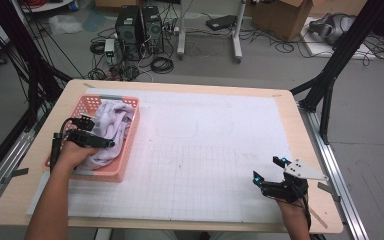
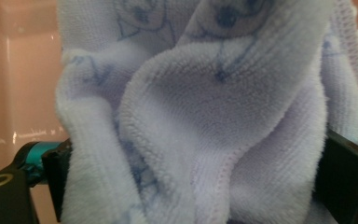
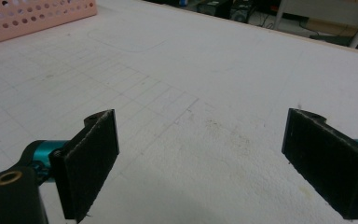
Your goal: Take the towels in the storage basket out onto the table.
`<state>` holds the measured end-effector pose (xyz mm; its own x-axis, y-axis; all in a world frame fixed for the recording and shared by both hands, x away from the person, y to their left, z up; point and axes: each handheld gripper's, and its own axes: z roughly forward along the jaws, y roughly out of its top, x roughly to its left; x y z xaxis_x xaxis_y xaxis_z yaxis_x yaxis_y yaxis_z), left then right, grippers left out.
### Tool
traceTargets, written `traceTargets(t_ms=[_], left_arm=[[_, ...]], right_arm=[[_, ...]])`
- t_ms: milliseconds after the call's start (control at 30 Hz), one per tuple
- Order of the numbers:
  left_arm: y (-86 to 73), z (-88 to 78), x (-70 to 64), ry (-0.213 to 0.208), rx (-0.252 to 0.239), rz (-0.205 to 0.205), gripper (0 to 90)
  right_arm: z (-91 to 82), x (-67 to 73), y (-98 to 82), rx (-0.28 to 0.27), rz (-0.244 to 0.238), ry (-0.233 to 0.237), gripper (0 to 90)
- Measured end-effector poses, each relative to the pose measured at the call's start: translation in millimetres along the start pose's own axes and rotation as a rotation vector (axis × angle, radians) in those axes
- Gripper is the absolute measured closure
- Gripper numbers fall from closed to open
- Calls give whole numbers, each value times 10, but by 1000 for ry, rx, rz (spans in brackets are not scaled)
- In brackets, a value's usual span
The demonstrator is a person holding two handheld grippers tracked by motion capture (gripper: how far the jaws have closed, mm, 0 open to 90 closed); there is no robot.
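The lavender towel [image 1: 111, 131], bunched in the pink basket [image 1: 133, 131] at nine o'clock on the table [image 1: 290, 107], is straddled by the left gripper [image 1: 101, 131] with jaws spread, apparently for lifting, while the right gripper [image 1: 270, 170] is held unclenched and empty at four o'clock, likely kept clear.

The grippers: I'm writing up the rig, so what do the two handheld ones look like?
Both are black. The right gripper has flat, rectangular, dark-padded jaws on teal fittings, a brass-ringed hole in its black body, a grey three-cornered plate on top and small blue lights. The left gripper trails a black cable. The forearms are bare, with no sleeves.
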<state>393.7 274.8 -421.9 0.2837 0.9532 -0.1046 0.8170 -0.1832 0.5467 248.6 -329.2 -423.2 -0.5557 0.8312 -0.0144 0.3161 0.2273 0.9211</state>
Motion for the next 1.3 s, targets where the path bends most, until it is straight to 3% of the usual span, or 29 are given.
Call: traceTargets(t_ms=[167,267,333,400,600,733,767,800,833,867,967,1000,1033,1200,1233,1267,1300], left_arm=[[6,16,6,-7,18,-11,113],[17,-10,3,8,17,-10,252],[19,-38,16,4,7,-30,435],[24,-50,5,3,4,-26,526],[34,-129,9,6,-53,-37,628],[31,-248,31,-20,-167,-60,637],[27,-297,37,-37,-215,-72,640],[27,-297,37,-37,-215,-72,642],[16,-353,45,-51,-268,-66,645],[16,-353,45,-51,-268,-66,645],[0,-439,45,-75,-350,-60,645],[-14,-509,46,-89,-411,-55,645],[-14,-509,46,-89,-411,-55,645],[-58,-657,57,-94,-521,-35,645],[-86,-730,59,-97,-582,-23,645],[-86,-730,59,-97,-582,-23,644],[-107,-788,56,-97,-634,-14,644]], right_arm=[[-5,0,-5,5,3,-2,93],[1,4,-3,8,1,-1,93],[-1,9,0,11,2,-3,93],[-8,6,1,9,1,-4,93],[-23,-11,4,3,3,-10,93],[-32,-13,5,2,10,-11,93],[-32,-15,6,0,8,-11,93],[-34,-13,7,1,9,-13,93],[-37,-13,8,0,9,-13,93],[-38,-13,9,-1,8,-13,93],[-44,-14,10,-1,14,-15,93],[-43,-18,10,-3,11,-15,93],[-43,-18,10,-3,11,-15,93],[-44,-18,10,-3,16,-16,93],[-45,-18,11,-4,14,-16,93],[-44,-17,11,-4,15,-17,93],[-44,-17,11,-4,14,-16,93]])
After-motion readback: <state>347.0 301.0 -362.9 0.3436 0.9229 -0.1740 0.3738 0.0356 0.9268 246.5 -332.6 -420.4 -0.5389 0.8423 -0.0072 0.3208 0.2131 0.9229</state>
